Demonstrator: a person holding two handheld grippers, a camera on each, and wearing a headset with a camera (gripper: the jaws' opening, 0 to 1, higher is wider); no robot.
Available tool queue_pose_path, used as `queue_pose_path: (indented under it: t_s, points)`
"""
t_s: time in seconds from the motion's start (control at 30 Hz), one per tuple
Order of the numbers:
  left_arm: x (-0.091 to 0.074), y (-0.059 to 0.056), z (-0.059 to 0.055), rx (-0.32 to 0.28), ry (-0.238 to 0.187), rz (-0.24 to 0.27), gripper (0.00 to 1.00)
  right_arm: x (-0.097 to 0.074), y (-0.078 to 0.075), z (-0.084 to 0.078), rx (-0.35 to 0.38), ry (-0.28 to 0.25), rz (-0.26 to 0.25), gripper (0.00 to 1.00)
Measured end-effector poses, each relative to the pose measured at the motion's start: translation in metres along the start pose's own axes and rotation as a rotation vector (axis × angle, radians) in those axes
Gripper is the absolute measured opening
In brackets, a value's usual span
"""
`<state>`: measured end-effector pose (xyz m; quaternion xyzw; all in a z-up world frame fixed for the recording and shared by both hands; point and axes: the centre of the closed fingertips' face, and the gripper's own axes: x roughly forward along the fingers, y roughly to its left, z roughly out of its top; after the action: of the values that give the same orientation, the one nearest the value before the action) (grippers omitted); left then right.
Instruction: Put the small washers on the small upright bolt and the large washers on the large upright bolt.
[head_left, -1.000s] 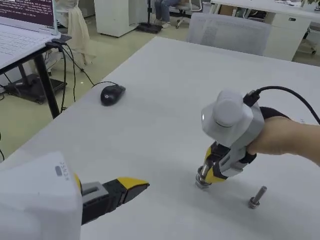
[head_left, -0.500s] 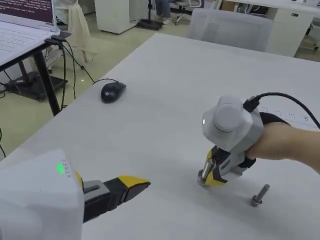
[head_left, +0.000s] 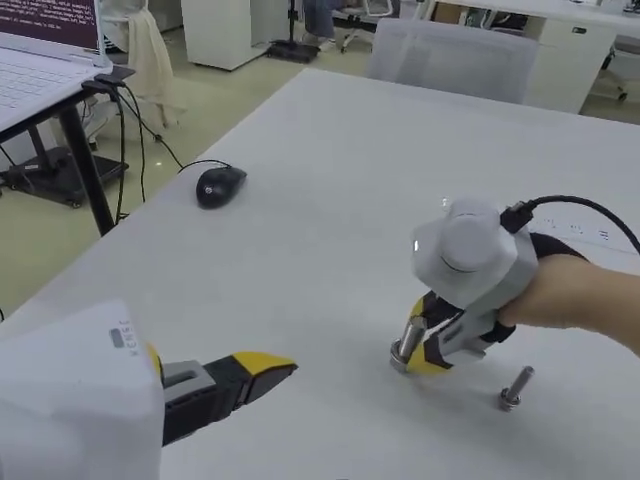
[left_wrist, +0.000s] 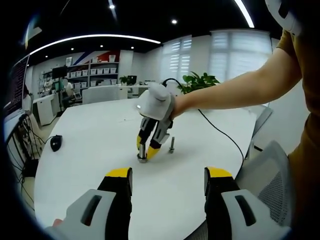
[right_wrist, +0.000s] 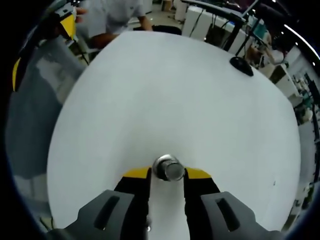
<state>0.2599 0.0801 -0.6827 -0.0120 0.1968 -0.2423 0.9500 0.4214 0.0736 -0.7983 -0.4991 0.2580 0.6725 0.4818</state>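
My right gripper (head_left: 420, 355) is shut on the large bolt (head_left: 408, 344), a thick steel bolt with its head down on the white table (head_left: 330, 200) and its shaft leaning a little. In the right gripper view the yellow jaws press both sides of the large bolt (right_wrist: 168, 167). The small bolt (head_left: 514, 388) stands just to the right of it, free. My left gripper (head_left: 270, 372) hovers open at the near left, with nothing between its jaws. From the left gripper (left_wrist: 168, 175) I see the right gripper (left_wrist: 149, 149), the large bolt (left_wrist: 142, 153) and the small bolt (left_wrist: 171, 145) ahead.
A black mouse (head_left: 220, 186) with its cable lies at the table's left edge. A laptop (head_left: 40, 60) sits on a side desk beyond that edge. A grey chair (head_left: 450, 60) stands at the far end. A black cable (head_left: 580, 205) runs from the right gripper.
The right gripper has shifted slightly with the large bolt, which now leans more. The left gripper has stayed in place. The head camera has moved a little.
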Motion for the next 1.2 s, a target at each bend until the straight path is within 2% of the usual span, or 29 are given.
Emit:
queue_pose_path:
  t_s: [0.07,0.13,0.3,0.33,0.4,0.5,0.57,0.67,0.87,0.9,0.97,1.03,1.1,1.13,1.2]
  points:
    - [0.0,-0.001,-0.001,0.004,0.002,-0.004,0.57,-0.008,0.0,-0.003,0.014,-0.006,-0.029,0.27]
    - [0.001,-0.004,-0.001,0.013,0.002,-0.016,0.57,-0.017,0.005,-0.003,0.004,-0.031,-0.064,0.27]
    - [0.006,-0.01,0.0,0.028,0.0,-0.044,0.57,-0.039,0.019,-0.009,0.054,-0.098,-0.16,0.26]
    - [0.007,-0.014,0.005,0.029,-0.028,-0.063,0.57,-0.046,0.021,-0.009,0.06,-0.124,-0.2,0.26]
    - [0.007,-0.018,0.013,0.019,-0.074,-0.083,0.57,-0.056,0.033,-0.011,0.085,-0.165,-0.232,0.26]
    - [0.009,-0.02,0.013,0.019,-0.066,-0.097,0.58,-0.071,0.048,-0.015,0.138,-0.223,-0.285,0.26]
    - [0.012,-0.021,0.011,0.042,-0.045,-0.102,0.58,-0.078,0.057,-0.021,0.179,-0.245,-0.305,0.26]
    - [0.013,-0.023,0.012,0.046,-0.049,-0.114,0.58,-0.089,0.075,-0.035,0.24,-0.263,-0.335,0.26]
    - [0.017,-0.026,0.011,0.058,-0.026,-0.128,0.58,-0.109,0.096,-0.055,0.374,-0.322,-0.42,0.25]
    - [0.017,-0.026,0.012,0.065,-0.024,-0.133,0.58,-0.113,0.101,-0.057,0.402,-0.348,-0.428,0.25]
    - [0.017,-0.027,0.013,0.073,-0.023,-0.138,0.58,-0.118,0.108,-0.062,0.436,-0.367,-0.446,0.25]
    - [0.018,-0.026,0.013,0.079,-0.018,-0.141,0.58,-0.123,0.112,-0.062,0.457,-0.407,-0.463,0.25]
    - [0.017,-0.025,0.013,0.082,-0.019,-0.141,0.58,-0.128,0.117,-0.061,0.508,-0.47,-0.469,0.25]
    - [0.017,-0.025,0.014,0.081,-0.02,-0.141,0.58,-0.132,0.123,-0.057,0.505,-0.516,-0.462,0.26]
    - [0.016,-0.024,0.014,0.079,-0.019,-0.137,0.58,-0.14,0.126,-0.053,0.509,-0.574,-0.495,0.26]
